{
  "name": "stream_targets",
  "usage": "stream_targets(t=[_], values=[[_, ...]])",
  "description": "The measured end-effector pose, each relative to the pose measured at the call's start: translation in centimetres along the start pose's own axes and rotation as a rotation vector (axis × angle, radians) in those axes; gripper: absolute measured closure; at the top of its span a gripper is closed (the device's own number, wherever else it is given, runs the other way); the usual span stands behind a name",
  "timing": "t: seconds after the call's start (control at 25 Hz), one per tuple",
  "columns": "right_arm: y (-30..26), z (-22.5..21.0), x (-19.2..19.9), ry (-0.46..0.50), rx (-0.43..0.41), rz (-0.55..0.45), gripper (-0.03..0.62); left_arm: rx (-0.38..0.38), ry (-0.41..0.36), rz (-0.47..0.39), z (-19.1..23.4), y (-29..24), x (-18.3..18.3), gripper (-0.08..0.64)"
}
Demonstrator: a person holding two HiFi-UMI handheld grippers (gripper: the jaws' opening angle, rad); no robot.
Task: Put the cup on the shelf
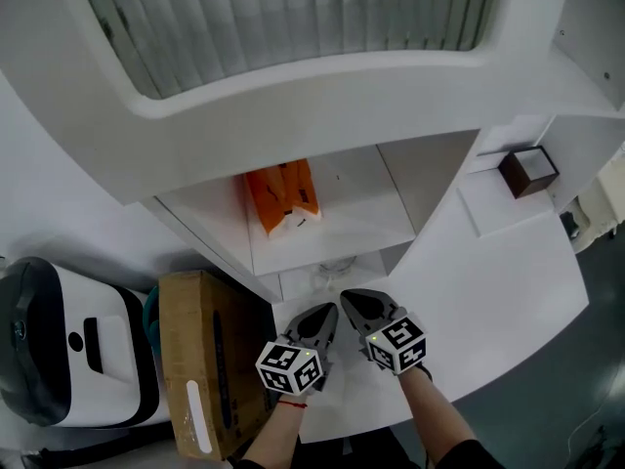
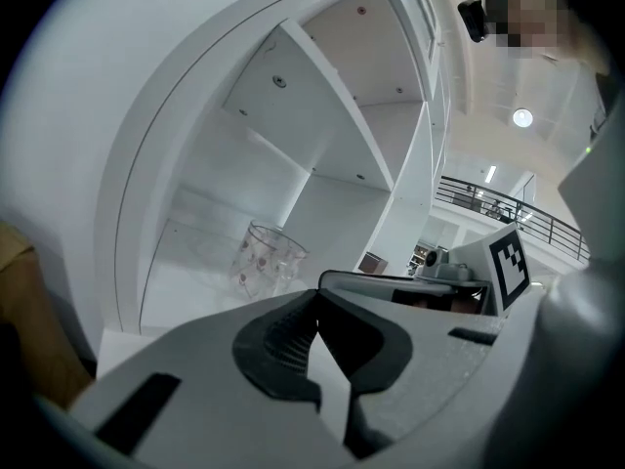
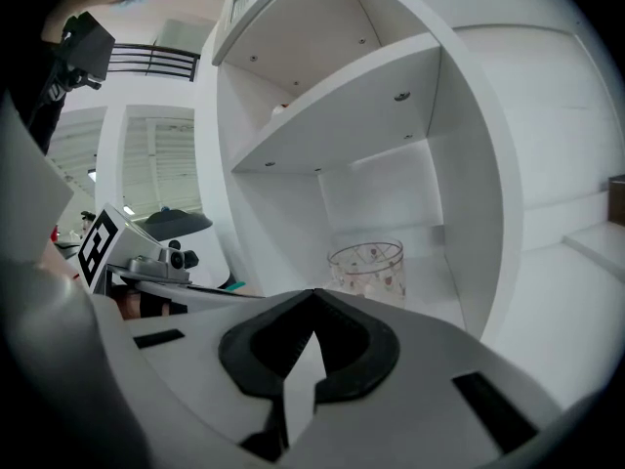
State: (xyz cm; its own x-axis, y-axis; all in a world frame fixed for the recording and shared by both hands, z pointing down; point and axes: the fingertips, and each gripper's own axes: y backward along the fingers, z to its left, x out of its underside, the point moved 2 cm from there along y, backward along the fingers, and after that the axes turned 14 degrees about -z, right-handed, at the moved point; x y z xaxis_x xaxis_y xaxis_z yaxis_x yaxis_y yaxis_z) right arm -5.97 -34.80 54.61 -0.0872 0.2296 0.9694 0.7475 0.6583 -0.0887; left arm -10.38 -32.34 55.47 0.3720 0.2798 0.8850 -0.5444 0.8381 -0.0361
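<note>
1. Both jaw pairs are pressed together, empty: left gripper [image 2: 314, 299], right gripper [image 3: 312, 296].
2. Cup [image 3: 369, 267] stands upright in the shelf [image 3: 332, 115] lower bay, just ahead of both tips; right gripper looks slightly nearer.

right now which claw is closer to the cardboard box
Left. The left claw is just beside the cardboard box, off its right edge; the right claw is on the far side of the left one, farther from it.
</note>
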Motion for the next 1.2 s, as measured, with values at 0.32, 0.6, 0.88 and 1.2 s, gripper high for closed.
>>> stream_targets(t=[0.32,0.6,0.88,1.2], values=[[2.4,1.7,-2.0,0.000,-0.018,-0.031,0.589,-0.022,-0.042,-0.075,-2.2,1.9,-1.9,0.552],[4.7,4.2,-3.6,0.000,-0.066,-0.048,0.589,-0.052,-0.062,-0.108,-4.2,4.1,-2.9,0.552],[7.1,6.6,-5.4,0.023,-0.122,-0.063,0.589,-0.044,-0.108,-0.172,-7.0,5.9,-4.9,0.552],[9.7,8.9,-7.2,0.056,-0.158,-0.082,0.589,-0.073,-0.122,-0.200,-9.1,8.5,-5.3,0.552]])
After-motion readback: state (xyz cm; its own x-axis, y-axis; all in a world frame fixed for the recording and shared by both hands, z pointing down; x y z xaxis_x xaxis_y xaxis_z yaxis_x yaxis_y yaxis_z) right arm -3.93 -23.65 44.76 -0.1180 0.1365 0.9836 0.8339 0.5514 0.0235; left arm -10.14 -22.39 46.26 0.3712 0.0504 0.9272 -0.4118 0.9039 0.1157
